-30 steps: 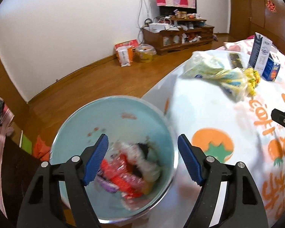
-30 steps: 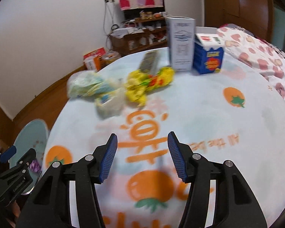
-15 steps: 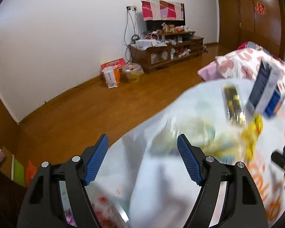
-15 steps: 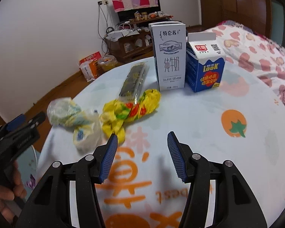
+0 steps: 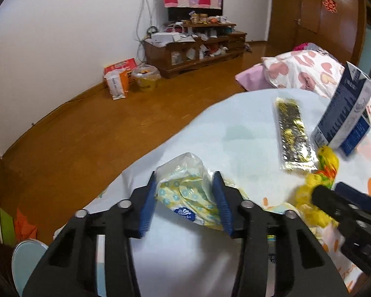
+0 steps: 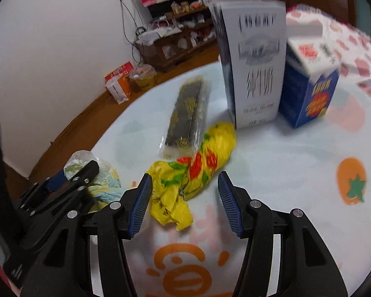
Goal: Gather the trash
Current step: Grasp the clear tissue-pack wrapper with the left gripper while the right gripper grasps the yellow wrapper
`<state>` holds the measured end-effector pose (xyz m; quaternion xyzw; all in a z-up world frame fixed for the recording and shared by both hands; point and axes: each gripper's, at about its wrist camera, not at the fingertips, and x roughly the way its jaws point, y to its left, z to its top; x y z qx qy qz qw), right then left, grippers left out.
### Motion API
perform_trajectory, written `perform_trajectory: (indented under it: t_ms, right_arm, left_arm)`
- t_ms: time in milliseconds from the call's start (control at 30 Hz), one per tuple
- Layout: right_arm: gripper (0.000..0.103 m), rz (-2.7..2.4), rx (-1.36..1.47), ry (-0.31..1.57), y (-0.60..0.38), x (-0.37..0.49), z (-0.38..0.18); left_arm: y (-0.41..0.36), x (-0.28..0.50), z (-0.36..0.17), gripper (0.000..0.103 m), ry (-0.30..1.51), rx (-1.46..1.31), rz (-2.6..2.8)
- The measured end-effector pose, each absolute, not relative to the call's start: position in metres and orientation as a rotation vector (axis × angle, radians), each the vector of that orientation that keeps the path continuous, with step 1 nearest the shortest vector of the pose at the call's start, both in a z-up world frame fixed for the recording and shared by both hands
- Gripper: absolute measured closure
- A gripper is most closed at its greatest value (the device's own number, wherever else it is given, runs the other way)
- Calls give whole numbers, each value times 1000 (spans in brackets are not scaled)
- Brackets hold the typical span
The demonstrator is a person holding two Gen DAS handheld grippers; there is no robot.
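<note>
My left gripper (image 5: 184, 201) straddles a crumpled clear tissue wrapper (image 5: 185, 193) on the table, its blue pads close on both sides; contact is hard to judge. The wrapper also shows in the right wrist view (image 6: 86, 163) beside the left gripper (image 6: 69, 180). My right gripper (image 6: 184, 203) is open around the near end of a crumpled yellow plastic bag (image 6: 193, 170), which also shows in the left wrist view (image 5: 321, 175). A gold-black snack packet (image 5: 293, 136) lies behind it. The trash bin's rim (image 5: 24, 252) shows at lower left.
A white milk carton (image 6: 257, 61) and a blue carton (image 6: 309, 81) stand on the table (image 6: 284, 173) behind the yellow bag. A heart-print pillow (image 5: 306, 69) lies past the table. Wooden floor (image 5: 111, 128) and a TV cabinet (image 5: 195, 49) lie beyond.
My left gripper has swung from over the trash bin up onto the table and narrowed around the tissue wrapper. My right gripper has moved forward to the yellow bag.
</note>
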<state>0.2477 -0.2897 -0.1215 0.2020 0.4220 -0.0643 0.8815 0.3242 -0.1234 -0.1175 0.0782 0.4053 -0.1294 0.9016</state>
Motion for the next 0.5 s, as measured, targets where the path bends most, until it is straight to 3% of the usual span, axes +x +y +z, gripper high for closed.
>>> perform_trajectory:
  t_ms: [167,500]
  right_arm:
    - [73,-68,435,881,-290,245,-123]
    - [84,-83,412,804,-299,180,-95]
  left_arm:
    - [-128,309,-115,72,809,200,-300]
    - [-119,253,-88,72,748,189,-314]
